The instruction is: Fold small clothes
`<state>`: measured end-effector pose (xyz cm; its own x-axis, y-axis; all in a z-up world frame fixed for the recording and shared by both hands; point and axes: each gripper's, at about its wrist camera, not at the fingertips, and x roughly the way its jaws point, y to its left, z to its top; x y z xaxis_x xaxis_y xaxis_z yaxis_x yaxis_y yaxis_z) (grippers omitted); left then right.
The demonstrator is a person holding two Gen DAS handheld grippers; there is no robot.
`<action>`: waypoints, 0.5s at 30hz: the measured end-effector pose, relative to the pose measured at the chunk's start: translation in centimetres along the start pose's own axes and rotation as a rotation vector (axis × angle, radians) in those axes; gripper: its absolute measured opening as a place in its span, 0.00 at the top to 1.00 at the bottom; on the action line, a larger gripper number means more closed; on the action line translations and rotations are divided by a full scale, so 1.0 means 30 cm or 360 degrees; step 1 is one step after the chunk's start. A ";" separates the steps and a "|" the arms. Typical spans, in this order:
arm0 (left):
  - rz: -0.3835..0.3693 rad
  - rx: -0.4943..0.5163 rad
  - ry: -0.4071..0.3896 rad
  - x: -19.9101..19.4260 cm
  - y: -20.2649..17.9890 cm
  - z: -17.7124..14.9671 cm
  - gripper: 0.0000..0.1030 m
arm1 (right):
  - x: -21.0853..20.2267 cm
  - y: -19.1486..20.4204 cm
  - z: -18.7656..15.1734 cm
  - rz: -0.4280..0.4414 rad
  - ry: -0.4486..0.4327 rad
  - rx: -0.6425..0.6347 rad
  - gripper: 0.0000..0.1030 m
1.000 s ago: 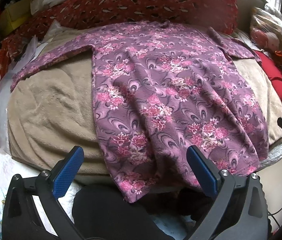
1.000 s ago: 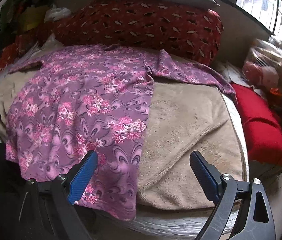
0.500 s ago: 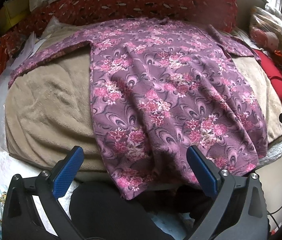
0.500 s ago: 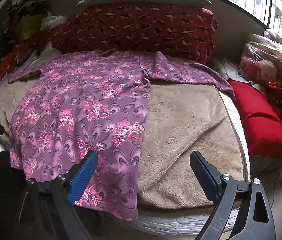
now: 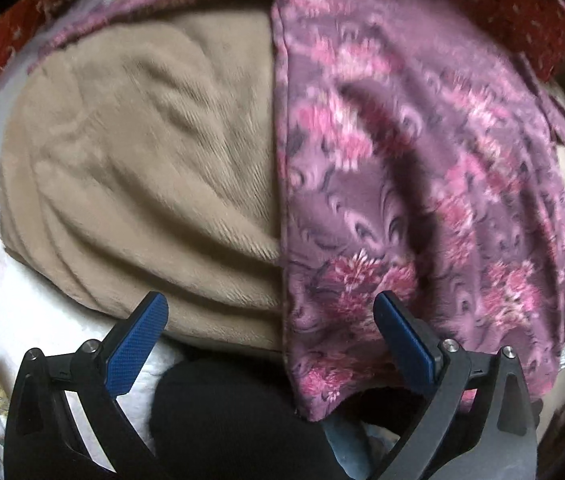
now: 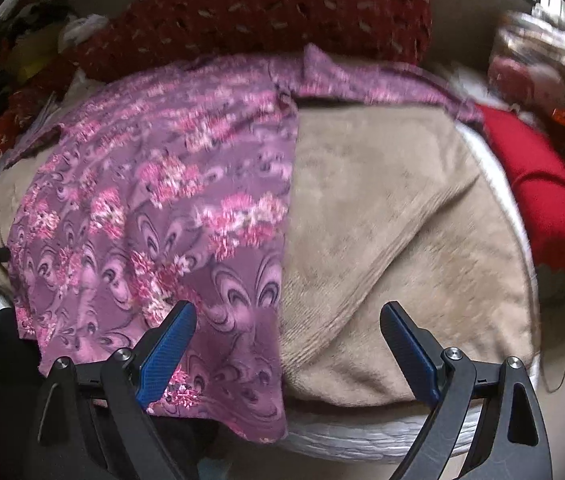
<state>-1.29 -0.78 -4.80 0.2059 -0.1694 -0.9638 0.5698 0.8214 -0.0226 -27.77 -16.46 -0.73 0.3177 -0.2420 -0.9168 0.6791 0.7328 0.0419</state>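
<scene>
- On a beige plush blanket (image 6: 382, 208), a purple floral garment (image 5: 422, 168) lay flat, its long axis running from the near hem to the far red patterned pillow (image 6: 282, 8), sleeves spread sideways.
- Left gripper (image 5: 270, 344) and right gripper (image 6: 286, 348) hovered at the hem's corners, jaws spread wide, holding nothing.
- A red cushion (image 6: 542, 196) lay to the right.

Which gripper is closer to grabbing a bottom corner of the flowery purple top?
Probably the left gripper: the top has its bottom corner hanging between its open fingers. The right gripper is open too, with its corner lower down.
</scene>
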 end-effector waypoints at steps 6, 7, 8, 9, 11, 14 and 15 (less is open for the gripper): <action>-0.0187 0.0073 0.0135 0.055 -0.046 -0.028 0.83 | 0.118 0.014 -0.026 0.0073 0.0188 0.0042 0.37; -0.0198 0.0087 0.0118 0.043 -0.050 -0.029 0.97 | 0.114 0.021 -0.030 0.0056 0.0177 0.0014 0.48; -0.0224 0.0095 0.0106 0.026 -0.048 -0.029 0.97 | 0.106 0.030 -0.031 0.0052 0.0157 -0.0021 0.59; -0.0257 0.0083 0.0094 0.004 -0.040 -0.028 0.97 | 0.086 0.037 -0.029 0.0080 0.0128 -0.0063 0.96; -0.0353 0.0034 0.0064 -0.059 -0.007 -0.024 0.97 | 0.044 0.032 -0.017 0.0251 0.0113 -0.0048 0.96; -0.0491 -0.0062 -0.0011 -0.186 0.072 -0.016 0.97 | -0.079 -0.001 0.008 0.0448 -0.0007 0.0029 0.96; -0.0522 -0.0092 -0.0029 -0.214 0.103 -0.019 0.97 | -0.132 -0.030 0.016 0.0521 -0.0066 0.0092 0.96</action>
<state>-1.31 3.15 1.15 0.0334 -0.4390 -0.8979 0.5619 0.7512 -0.3464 -29.31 -16.46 3.05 0.5512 -0.0265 -0.8340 0.5727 0.7389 0.3550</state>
